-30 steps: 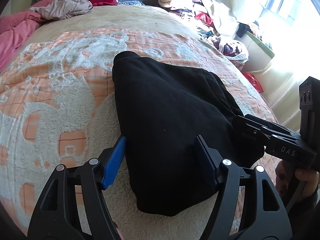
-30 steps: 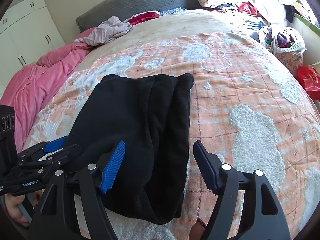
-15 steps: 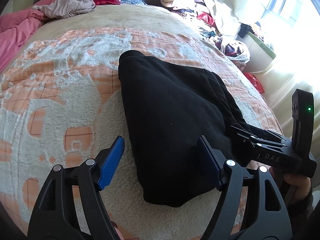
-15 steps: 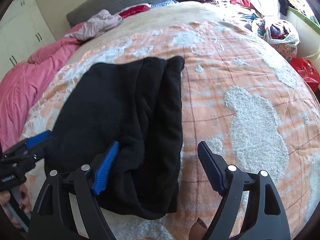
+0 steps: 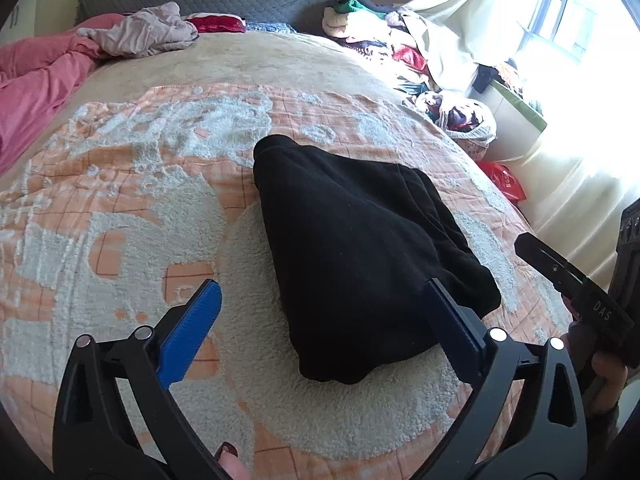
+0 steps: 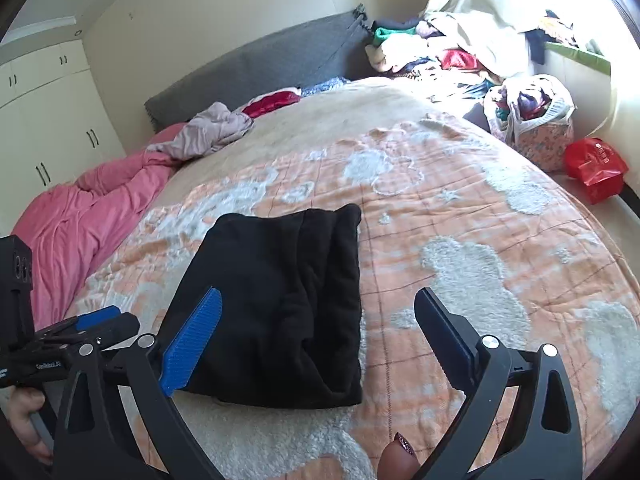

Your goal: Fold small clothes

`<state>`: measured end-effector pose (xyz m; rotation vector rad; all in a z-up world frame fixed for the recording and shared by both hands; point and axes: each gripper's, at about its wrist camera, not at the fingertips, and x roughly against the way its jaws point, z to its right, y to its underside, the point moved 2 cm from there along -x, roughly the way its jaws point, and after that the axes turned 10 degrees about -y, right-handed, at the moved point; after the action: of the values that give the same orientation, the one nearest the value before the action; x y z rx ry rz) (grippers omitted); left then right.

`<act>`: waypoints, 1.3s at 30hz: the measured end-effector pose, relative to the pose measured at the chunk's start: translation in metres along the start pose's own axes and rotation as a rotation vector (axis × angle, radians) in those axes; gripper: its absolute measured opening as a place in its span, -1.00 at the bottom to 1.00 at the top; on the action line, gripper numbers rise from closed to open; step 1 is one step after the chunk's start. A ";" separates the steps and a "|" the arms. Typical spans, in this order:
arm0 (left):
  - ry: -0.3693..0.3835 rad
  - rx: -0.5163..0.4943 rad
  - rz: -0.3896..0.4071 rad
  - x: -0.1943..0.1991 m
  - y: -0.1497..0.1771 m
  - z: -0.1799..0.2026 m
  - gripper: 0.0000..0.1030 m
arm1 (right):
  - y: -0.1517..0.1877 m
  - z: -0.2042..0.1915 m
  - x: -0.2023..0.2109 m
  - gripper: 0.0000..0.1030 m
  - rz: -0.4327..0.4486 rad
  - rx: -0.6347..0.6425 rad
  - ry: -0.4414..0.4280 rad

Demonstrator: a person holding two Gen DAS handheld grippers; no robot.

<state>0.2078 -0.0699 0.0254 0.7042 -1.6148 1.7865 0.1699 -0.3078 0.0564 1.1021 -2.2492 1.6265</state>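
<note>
A black fleece garment (image 5: pixel 356 252) lies folded into a compact block on the orange and white bedspread (image 5: pixel 120 208). It also shows in the right wrist view (image 6: pixel 280 300). My left gripper (image 5: pixel 320 320) is open and empty, held above the garment's near end. My right gripper (image 6: pixel 318 328) is open and empty, above the garment's near right edge. The right gripper shows in the left wrist view (image 5: pixel 560 272) at the far right, clear of the cloth. The left gripper shows in the right wrist view (image 6: pixel 92 324) at the lower left.
A pink duvet (image 6: pixel 80 216) and a crumpled mauve garment (image 6: pixel 212 128) lie at the bed's far left. A heap of clothes (image 6: pixel 440 52) sits by the grey headboard (image 6: pixel 260 64). A bag of clothes (image 6: pixel 532 116) and a red bag (image 6: pixel 596 168) stand beside the bed on the right.
Both grippers have pulled back and risen away from the garment. The right gripper, which sat against the cloth's right edge, is now clear of it. The garment stays folded.
</note>
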 end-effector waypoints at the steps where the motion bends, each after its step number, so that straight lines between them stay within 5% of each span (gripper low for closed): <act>1: -0.001 0.002 0.008 0.003 0.001 0.000 0.81 | 0.001 -0.001 0.007 0.88 0.021 0.007 0.006; 8: 0.004 -0.018 0.065 0.026 0.015 0.001 0.81 | 0.020 -0.013 0.048 0.90 0.142 0.093 0.054; 16: 0.002 -0.043 0.104 0.046 0.035 0.003 0.81 | 0.044 -0.034 0.068 0.91 0.169 0.164 0.082; 29: -0.029 -0.065 0.068 0.042 0.087 -0.008 0.81 | 0.120 -0.044 0.064 0.91 0.072 0.142 0.110; 39: -0.056 -0.020 0.040 0.035 0.105 -0.021 0.81 | 0.128 -0.043 0.043 0.91 0.000 0.175 0.136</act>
<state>0.1066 -0.0521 -0.0207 0.7233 -1.6924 1.7904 0.0455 -0.2722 -0.0016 0.9945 -2.0555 1.8675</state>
